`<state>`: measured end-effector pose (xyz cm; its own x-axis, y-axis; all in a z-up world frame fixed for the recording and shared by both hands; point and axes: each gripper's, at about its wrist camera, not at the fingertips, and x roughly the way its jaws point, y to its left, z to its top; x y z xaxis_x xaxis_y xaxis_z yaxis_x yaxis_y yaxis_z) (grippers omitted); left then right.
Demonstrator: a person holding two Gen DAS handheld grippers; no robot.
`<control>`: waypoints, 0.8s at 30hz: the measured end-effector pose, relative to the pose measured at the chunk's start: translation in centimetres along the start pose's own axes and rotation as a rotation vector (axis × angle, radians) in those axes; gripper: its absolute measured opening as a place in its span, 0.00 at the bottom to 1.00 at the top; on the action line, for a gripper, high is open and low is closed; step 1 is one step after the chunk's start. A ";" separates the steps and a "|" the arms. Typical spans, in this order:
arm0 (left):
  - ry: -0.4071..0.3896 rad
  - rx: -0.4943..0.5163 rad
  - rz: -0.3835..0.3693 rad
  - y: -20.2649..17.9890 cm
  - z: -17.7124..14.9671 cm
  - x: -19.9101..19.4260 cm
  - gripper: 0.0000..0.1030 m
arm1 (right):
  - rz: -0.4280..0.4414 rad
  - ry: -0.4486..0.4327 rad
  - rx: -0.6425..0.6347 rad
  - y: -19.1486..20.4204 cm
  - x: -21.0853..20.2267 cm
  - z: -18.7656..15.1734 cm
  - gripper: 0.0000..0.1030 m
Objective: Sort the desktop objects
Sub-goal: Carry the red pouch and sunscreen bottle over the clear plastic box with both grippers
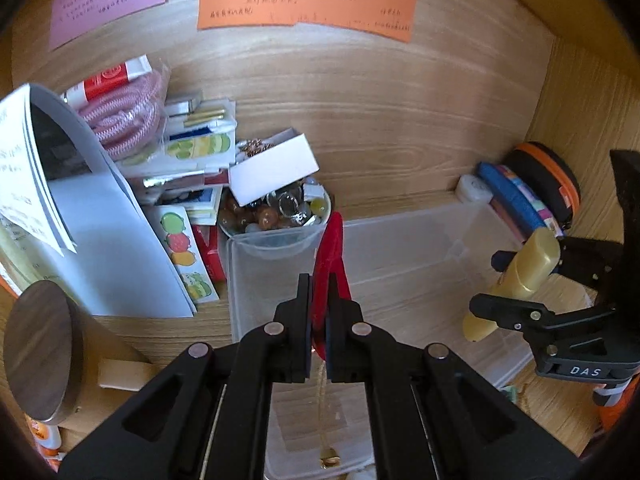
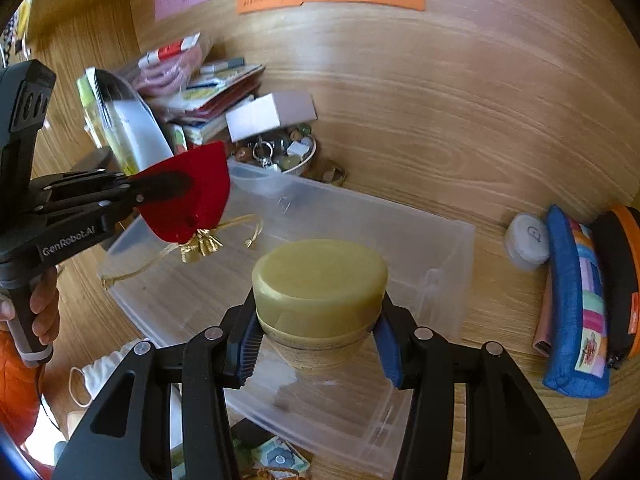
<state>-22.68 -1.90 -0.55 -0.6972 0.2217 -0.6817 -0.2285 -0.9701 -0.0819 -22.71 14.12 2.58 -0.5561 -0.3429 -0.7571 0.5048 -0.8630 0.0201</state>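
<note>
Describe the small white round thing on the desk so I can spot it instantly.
Start at the clear plastic bin. Just beyond its right rim, a small white round case rests on the desk against the blue patchwork pouch. It is the only plain white, puck-shaped item there.

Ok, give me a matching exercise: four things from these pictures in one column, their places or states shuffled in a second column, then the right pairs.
Things:
1. red velvet pouch
2. gold-capped bottle
3. clear plastic bin
4. blue patchwork pencil case

Places or states:
A. on the desk to the right of the bin, against the orange-trimmed case
B. clamped in the right gripper
C. pinched in the left gripper, gold cord dangling
D. on the desk beneath both held things

Pairs: 1-C, 2-B, 3-D, 4-A
</note>
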 end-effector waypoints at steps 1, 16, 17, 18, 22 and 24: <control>0.003 0.000 -0.002 0.0 -0.2 0.1 0.03 | -0.006 0.007 -0.016 0.2 0.2 0.1 0.44; 0.039 0.034 -0.035 -0.2 -1.3 1.5 0.07 | -0.013 0.151 -0.067 0.1 4.6 1.2 0.44; 0.040 0.035 -0.035 -0.2 -1.4 1.5 0.09 | -0.016 0.154 -0.071 0.2 4.6 1.2 0.44; 0.040 0.038 -0.030 -0.2 -1.4 1.5 0.10 | -0.024 0.158 -0.074 0.2 4.7 1.3 0.44; 0.038 0.050 -0.011 -0.3 -1.5 1.6 0.21 | -0.038 0.153 -0.093 0.6 5.0 1.5 0.44; 0.034 0.054 -0.006 -0.5 -1.5 1.6 0.31 | -0.052 0.145 -0.093 0.8 5.2 1.5 0.44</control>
<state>-22.63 -1.24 -2.73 -0.6724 0.2234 -0.7056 -0.2697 -0.9618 -0.0474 -26.18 11.13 -0.35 -0.4856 -0.2359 -0.8418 0.5405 -0.8378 -0.0770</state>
